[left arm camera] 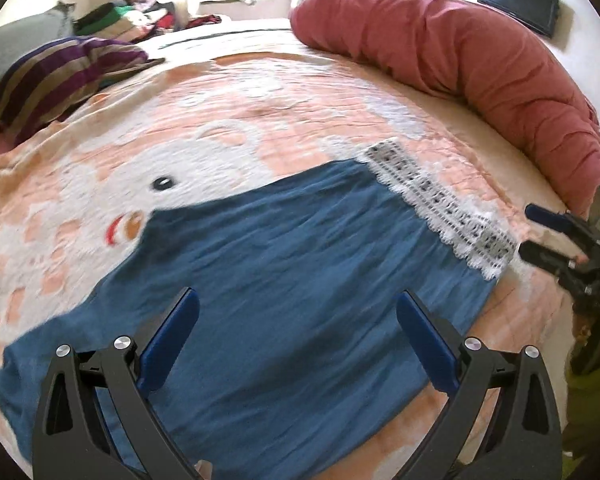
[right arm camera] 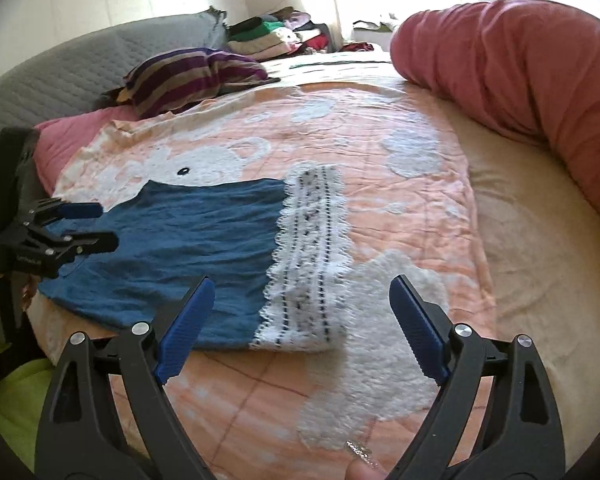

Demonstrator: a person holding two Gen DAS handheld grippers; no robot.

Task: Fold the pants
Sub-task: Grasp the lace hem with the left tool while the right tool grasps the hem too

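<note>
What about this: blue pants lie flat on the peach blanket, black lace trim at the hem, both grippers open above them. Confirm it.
Wrong on one point: the lace trim is white, with dark dots, as the right wrist view shows. The blue pants do lie flat on the peach blanket, left gripper and right gripper open.

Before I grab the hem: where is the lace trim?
In the right wrist view, the lace trim edges the blue pants' right end, on the peach blanket.

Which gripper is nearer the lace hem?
The right gripper: the lace hem lies just ahead of its open fingers, while the left gripper hangs over the plain blue cloth.
</note>
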